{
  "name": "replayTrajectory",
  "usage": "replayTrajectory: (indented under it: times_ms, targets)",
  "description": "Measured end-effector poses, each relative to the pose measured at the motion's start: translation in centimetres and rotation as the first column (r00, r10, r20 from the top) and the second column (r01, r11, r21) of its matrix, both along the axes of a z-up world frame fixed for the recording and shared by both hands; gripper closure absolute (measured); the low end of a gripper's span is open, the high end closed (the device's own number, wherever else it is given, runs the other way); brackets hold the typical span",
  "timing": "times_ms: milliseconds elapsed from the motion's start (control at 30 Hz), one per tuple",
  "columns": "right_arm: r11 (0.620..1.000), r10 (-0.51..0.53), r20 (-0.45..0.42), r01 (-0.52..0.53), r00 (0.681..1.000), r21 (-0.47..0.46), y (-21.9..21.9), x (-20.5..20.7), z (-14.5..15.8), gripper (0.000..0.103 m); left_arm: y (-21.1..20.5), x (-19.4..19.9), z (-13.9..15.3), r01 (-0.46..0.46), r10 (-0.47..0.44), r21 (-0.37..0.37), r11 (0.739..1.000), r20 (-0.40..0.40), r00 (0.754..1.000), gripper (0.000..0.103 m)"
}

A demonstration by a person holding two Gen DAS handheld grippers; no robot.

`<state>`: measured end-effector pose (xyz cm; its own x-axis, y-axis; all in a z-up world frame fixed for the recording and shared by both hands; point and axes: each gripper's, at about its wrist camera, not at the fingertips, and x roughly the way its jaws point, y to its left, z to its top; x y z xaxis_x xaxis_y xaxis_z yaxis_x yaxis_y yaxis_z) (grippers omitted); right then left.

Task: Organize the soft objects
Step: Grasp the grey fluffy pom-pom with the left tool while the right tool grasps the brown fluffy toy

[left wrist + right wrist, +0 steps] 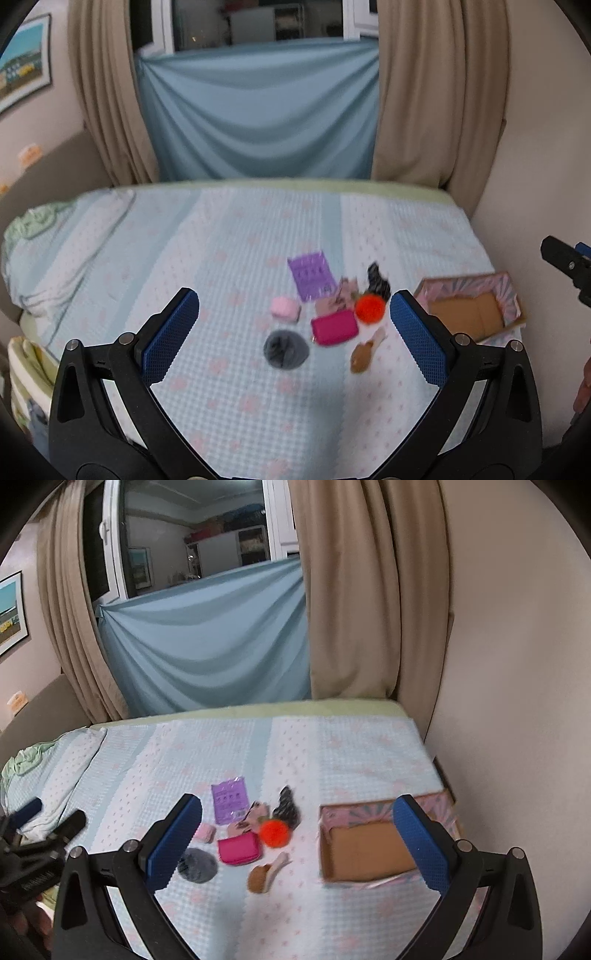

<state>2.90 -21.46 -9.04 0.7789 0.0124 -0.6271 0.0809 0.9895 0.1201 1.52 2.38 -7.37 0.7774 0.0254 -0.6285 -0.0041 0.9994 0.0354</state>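
The left gripper (293,332) hangs above the bed (110,251) with its blue-padded jaws spread wide and nothing between them; the right gripper (297,843) is held likewise, jaws wide apart and empty. Both sit clear of the bedcover. In the left wrist view the soft things lie in a loose cluster just past the jaws. Taking the magenta pouch (334,327) as the clock centre: the orange pom-pom (370,309) sits at 2 o'clock, touching or nearly touching it; the grey furry puff (286,349) lies at 8 o'clock, a little apart; the pink block (284,308) at 10 o'clock, apart; the purple packet (312,275) at 11 o'clock, lying flat; a black patterned piece (378,280) at 1 o'clock beyond the pom-pom; and a brown slipper-shaped item (364,354) at 4 o'clock, near. A small beige patterned piece (341,297) lies at 12 o'clock between packet and pouch; blur prevents closer identification. An open cardboard box (509,291) with a pink patterned outside stands at 3 o'clock, well apart from the cluster, beside the wall; the right wrist view shows only its brown floor inside. Beige curtains (354,609) and a blue sheet (207,646) hang beyond the bed's far edge.
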Motion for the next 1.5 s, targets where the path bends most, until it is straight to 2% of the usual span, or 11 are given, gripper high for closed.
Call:
replayTrajectory:
  times_ms: [300,400,500,667,767,900,1033,1133,1267,1400,1500]
  targets:
    - [0.998,-0.030,-0.151,0.038,0.988,0.046,5.9,3.3,-7.5,0.000,5.2,4.6,-9.8,0.098,-0.102,-0.031,0.995,-0.166,0.981,0.001]
    - [0.995,-0.067,-0.196,0.079,0.978,0.057,7.6,5.3,-12.1,0.000,6.6,6.5,-13.8,0.156,-0.161,-0.045,0.987,-0.204,0.966,0.001]
    - [0.991,-0.106,-0.234,0.122,0.967,0.055,8.4,6.6,-16.2,0.000,6.9,8.5,-18.4,0.214,-0.208,-0.001,0.977,-0.232,0.950,0.001]
    - [0.988,-0.139,-0.289,0.154,0.947,0.028,9.9,8.6,-24.8,0.002,6.7,10.0,-26.8,0.308,-0.301,-0.008,0.951,-0.232,0.925,0.001]
    - [0.987,-0.140,-0.317,0.157,0.938,0.028,10.5,9.5,-29.3,0.004,6.2,10.6,-31.4,0.326,-0.317,-0.001,0.945,-0.245,0.916,0.001]
    - [0.984,-0.151,-0.349,0.174,0.925,0.035,11.0,10.5,-33.7,0.008,6.0,11.6,-36.3,0.326,-0.312,0.010,0.945,-0.260,0.914,0.001]
    - [0.982,-0.165,-0.380,0.189,0.910,0.027,11.1,12.2,-36.8,0.016,5.8,12.9,-39.3,0.322,-0.311,-0.008,0.947,-0.278,0.909,0.001]
    - [0.978,-0.175,-0.404,0.206,0.898,0.034,10.9,13.3,-38.6,0.027,5.1,13.8,-41.0,0.331,-0.317,-0.001,0.944,-0.290,0.903,0.002]
    - [0.974,-0.190,-0.428,0.223,0.884,0.028,10.6,13.9,-39.4,0.039,4.4,14.9,-42.0,0.329,-0.317,-0.009,0.944,-0.294,0.902,0.026]
    - [0.975,-0.168,-0.487,0.216,0.857,0.043,10.3,13.9,-40.3,0.065,4.4,15.9,-42.5,0.311,-0.294,0.000,0.950,-0.325,0.899,0.034]
    - [0.976,-0.166,-0.483,0.213,0.860,0.045,10.4,13.8,-40.0,0.068,5.0,16.4,-42.4,0.299,-0.294,-0.038,0.954,-0.336,0.895,0.041]
